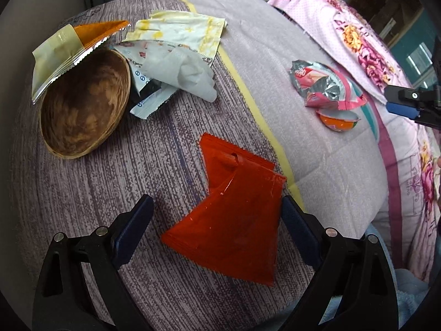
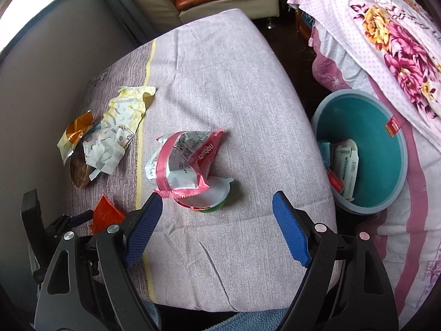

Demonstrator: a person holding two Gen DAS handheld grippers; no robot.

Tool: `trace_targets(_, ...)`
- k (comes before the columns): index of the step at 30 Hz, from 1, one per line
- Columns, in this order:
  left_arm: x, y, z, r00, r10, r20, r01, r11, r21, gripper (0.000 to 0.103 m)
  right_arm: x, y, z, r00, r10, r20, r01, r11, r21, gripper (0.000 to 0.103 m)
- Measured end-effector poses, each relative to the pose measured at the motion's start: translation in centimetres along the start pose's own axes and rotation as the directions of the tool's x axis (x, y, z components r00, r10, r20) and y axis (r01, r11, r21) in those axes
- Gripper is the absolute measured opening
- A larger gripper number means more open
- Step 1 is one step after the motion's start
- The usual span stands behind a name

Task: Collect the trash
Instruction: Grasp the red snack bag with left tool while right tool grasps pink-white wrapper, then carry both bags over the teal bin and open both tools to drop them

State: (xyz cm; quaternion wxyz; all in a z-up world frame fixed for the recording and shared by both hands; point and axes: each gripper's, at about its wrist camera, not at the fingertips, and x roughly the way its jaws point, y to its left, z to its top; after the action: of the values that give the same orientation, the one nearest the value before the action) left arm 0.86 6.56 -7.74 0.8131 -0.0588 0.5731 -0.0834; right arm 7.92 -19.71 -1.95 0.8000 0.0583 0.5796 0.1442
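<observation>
The left gripper (image 1: 217, 220) is wide open, its two dark blue fingers on both sides of a flat red plastic wrapper (image 1: 231, 220) that lies on the mauve bed cover (image 1: 137, 165); it holds nothing. The right gripper (image 2: 217, 231) is also wide open and empty, near a crumpled pink and silver snack bag (image 2: 182, 162) resting on a small foil-lidded cup (image 2: 209, 195). A round teal plastic bin (image 2: 380, 149) with some trash inside stands beside the bed.
</observation>
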Motion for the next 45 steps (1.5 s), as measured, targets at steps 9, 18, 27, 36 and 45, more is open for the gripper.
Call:
trace_targets(9,-0.4,0.8,2.1,0.997,-0.06,0.042,0.062,0.997,-0.049,0.052,1.8,1.0,2.8,1.0,0.007,-0.013,-0.007,1.0,-0.007,0.078)
trace_targets(18,0.3,0.6,3.0,0.994,-0.095,0.048,0.097,0.994,-0.047,0.052,7.6,2.5,4.4,0.988,0.051,-0.143,-0.053,0.999,-0.006,0.078)
trace_targets(27,1.1,1.2,3.1,0.995,-0.097,0.033,0.1,0.992,-0.072,0.052,9.7,4.6,4.0,0.989,0.037,-0.14,-0.05,0.994,-0.095,0.05)
trace_targets(36,0.3,0.9,3.0,0.995,-0.081,0.053,0.085,0.993,-0.086,0.052,6.7,5.3,4.2,0.997,0.067,-0.046,-0.072,0.989,-0.126,0.032)
trace_targets(45,-2.0,-1.8,4.7,0.991,-0.079,0.106,0.084,0.996,-0.04,0.052,2.8,4.0,4.2,0.996,0.088,0.035,-0.083,0.99,-0.113,0.032)
